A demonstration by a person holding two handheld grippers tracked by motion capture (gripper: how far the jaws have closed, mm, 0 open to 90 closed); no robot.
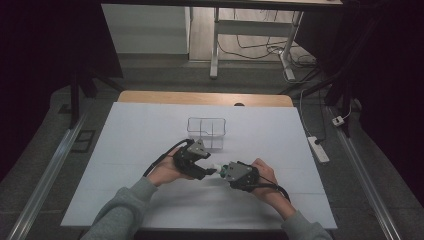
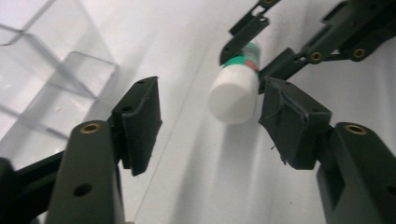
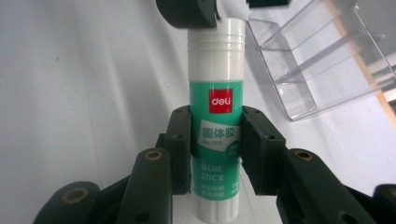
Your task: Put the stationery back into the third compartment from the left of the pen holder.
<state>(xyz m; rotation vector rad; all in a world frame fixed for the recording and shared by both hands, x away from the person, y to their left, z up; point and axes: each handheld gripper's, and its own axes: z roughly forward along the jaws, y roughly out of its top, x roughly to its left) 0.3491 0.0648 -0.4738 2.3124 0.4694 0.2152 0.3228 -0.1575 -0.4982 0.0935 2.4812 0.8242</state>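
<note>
The right tool grips a glue stick; the left tool, jaws wide, surrounds its cap, apparently ready to close and uncap.

- The divided tray sits on the table, behind both grippers
- The glue stick lies between left gripper and right gripper

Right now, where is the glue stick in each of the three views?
High view: glue stick low centre, between the two grippers.
Left gripper view: upper centre, white cap toward the camera.
Right gripper view: centre, clamped by the right gripper.
Shared landmark: clear plastic organizer.
</note>
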